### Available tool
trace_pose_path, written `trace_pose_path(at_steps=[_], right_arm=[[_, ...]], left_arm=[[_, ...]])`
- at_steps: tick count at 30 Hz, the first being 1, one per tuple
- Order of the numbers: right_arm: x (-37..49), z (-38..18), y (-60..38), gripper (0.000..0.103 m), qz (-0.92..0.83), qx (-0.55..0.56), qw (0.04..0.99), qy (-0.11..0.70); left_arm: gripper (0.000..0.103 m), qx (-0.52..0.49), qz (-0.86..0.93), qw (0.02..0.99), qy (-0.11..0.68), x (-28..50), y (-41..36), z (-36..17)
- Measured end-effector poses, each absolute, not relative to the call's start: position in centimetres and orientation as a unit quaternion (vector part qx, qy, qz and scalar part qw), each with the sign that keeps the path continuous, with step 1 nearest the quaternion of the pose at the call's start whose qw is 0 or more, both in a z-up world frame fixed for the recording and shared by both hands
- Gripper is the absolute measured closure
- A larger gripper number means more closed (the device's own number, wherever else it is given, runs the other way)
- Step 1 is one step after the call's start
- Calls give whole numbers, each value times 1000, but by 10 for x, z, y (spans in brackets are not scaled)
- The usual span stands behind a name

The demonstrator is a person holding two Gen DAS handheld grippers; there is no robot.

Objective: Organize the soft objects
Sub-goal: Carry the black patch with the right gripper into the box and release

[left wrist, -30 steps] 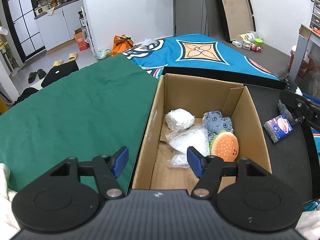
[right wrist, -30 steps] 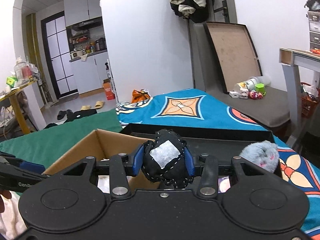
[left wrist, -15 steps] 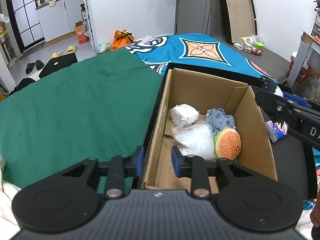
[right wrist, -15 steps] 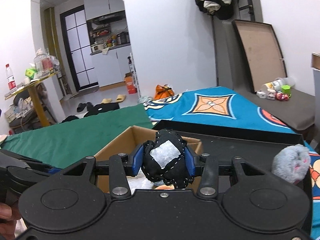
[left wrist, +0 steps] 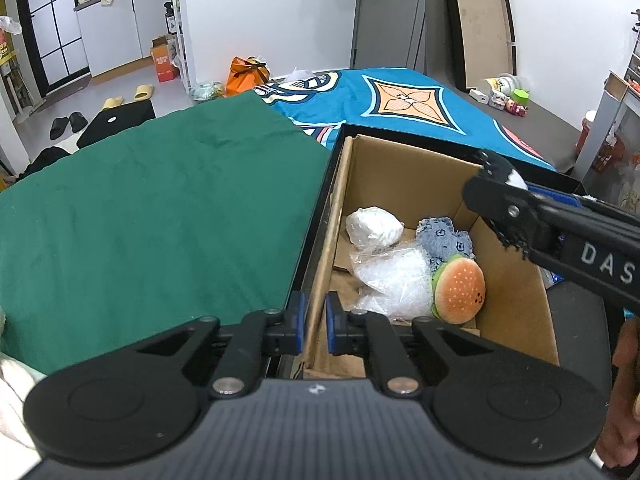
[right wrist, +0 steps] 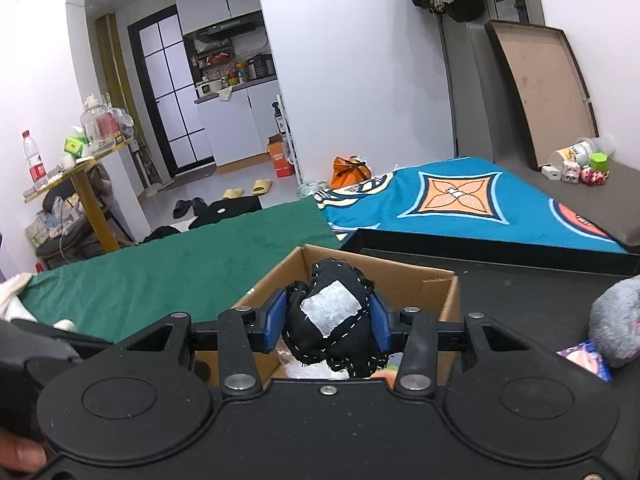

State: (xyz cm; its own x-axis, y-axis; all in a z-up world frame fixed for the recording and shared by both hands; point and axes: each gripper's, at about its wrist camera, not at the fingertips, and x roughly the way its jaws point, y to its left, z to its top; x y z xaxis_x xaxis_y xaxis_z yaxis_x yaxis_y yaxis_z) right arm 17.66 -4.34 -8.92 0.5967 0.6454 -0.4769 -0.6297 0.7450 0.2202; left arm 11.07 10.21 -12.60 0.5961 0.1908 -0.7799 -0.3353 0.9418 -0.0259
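Cardboard box [left wrist: 516,304], open-topped, serves as my reference point for everything listed. My left gripper [left wrist: 314,322] sits at the box's near-left corner, its blue pads clamped on the left wall so the cardboard edge stands pinched between them. My right gripper [right wrist: 326,322] hangs above the box's right side with a black stitched soft toy [right wrist: 332,320] between its pads; the jaws are easing apart, yet both pads still touch the toy's flanks. The toy carries a white patch on its front and white dashed stitching.

Inside the box, from the far wall towards me: a white wadded bundle [left wrist: 374,227], a blue patterned cloth piece [left wrist: 446,236] to its right, a clear crinkled plastic bag [left wrist: 394,276] in the middle, and a burger plush [left wrist: 460,288] against the right wall.

Left of the box lies a green cloth [left wrist: 160,216]; beyond it, a blue patterned blanket [left wrist: 404,108]. Right of the box, on the black surface, a grey fluffy toy [right wrist: 616,320] rests above a small purple packet [right wrist: 586,362].
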Motion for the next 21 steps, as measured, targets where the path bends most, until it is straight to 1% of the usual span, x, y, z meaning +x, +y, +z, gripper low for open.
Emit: trace_pose_path(at_steps=[1,3,11,15,17,21], right_arm=[[176,-89,-41,53,366,16,890,273],[177,-91,-35,41,374,10,883,284],[174,-97,-41,40,367,5,878,309],[175,-97,-47,40,354,3,883,308],[177,-97,-50,40,345,3,887,306],[179,-96,-61,40,319,1,902,291]], left_arm=[[93,-86,147,889,425,111,103,-126],[93,-89,147,888,426,111,104,-126],[92,-87,150,886,429,112,103,-125],[92,-80,153,886,430,114,100,-125],[90,-78,153,885,432,116,98,-125],[89,-73,157,885,433,119,95,-124]])
